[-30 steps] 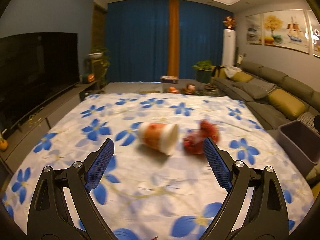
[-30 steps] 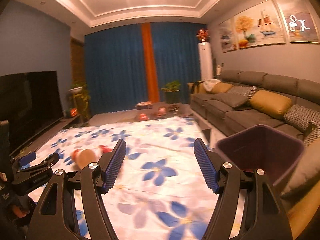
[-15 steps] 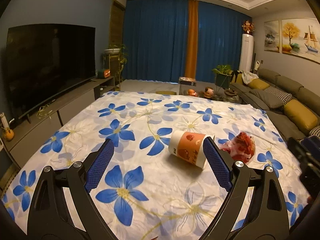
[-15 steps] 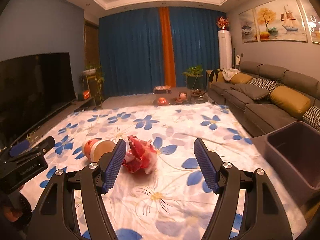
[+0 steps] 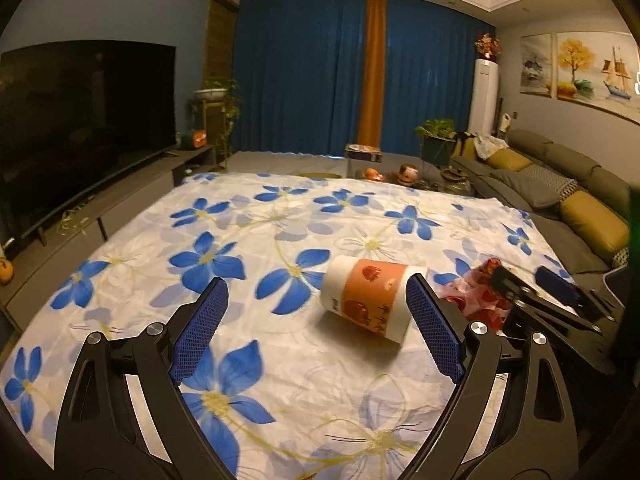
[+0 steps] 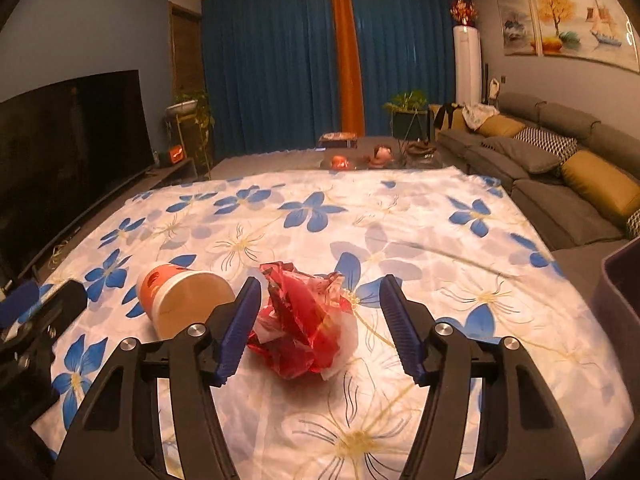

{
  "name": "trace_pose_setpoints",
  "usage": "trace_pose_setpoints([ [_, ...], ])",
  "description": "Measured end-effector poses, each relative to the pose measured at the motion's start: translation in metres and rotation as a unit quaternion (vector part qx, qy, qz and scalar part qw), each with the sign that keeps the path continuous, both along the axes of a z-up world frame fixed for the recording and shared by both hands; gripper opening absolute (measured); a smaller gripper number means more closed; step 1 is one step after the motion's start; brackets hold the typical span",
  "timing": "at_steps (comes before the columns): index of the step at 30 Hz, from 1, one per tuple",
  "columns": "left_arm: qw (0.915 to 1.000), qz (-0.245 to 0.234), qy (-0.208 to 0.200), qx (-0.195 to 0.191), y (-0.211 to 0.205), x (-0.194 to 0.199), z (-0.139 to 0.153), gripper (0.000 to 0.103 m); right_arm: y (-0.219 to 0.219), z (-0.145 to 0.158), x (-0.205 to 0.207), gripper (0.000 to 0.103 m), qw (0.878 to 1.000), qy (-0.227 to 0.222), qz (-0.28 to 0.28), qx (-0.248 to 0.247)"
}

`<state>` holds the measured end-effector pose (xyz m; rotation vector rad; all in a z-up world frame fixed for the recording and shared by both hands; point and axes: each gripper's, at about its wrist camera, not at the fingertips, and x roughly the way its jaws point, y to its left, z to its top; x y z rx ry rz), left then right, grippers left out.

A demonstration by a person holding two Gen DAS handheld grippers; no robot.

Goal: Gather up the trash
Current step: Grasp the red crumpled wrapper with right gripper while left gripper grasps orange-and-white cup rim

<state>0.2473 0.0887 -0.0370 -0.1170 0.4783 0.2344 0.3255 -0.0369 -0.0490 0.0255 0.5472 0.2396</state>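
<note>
Nothing collected yet. Both the left hand-held gripper (image 5: 316, 328) and right hand-held gripper (image 6: 320, 326) gape wide, empty. Cup (image 5: 370, 298) and wrapper (image 6: 304, 320), just right of the cup, remain on the flowered sheet (image 6: 400, 220).

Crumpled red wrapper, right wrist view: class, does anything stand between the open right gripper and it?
Nothing visible does. The red wrapper lies on the floral cloth straight ahead of the right gripper, whose jaws are spread. The tipped paper cup lies off to the left, outside them.
</note>
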Motion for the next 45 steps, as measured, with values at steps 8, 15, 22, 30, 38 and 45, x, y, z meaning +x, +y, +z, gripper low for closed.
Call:
trace_pose_setpoints([
  [8, 0.9993, -0.032, 0.014, 0.008, -0.016, 0.015, -0.011, 0.089, 0.002, -0.007, 0.013, 0.028, 0.999, 0.027, 0.016, 0.007],
  [15, 0.9986, -0.041, 0.033, 0.01, -0.027, 0.033, -0.019, 0.089, -0.008, -0.003, 0.007, 0.021, 1.0, 0.012, 0.013, 0.019],
  [22, 0.997, -0.032, 0.07, 0.01, -0.029, 0.054, -0.026, 0.078, -0.023, 0.014, -0.003, 0.021, 0.999, -0.014, 0.008, 0.043],
  [30, 0.9946, -0.031, 0.096, -0.026, -0.017, 0.06, -0.034, 0.034, -0.026, 0.019, -0.006, 0.021, 0.998, -0.023, 0.007, 0.05],
  [38, 0.9945, -0.034, 0.087, -0.047, -0.01, 0.055, -0.033, 0.002, -0.023, 0.02, -0.01, 0.021, 0.999, -0.031, 0.009, 0.044],
  [45, 0.9962, -0.034, 0.069, -0.042, -0.01, 0.045, -0.024, 0.002, -0.02, 0.02, -0.011, 0.021, 0.999, -0.034, 0.009, 0.037],
])
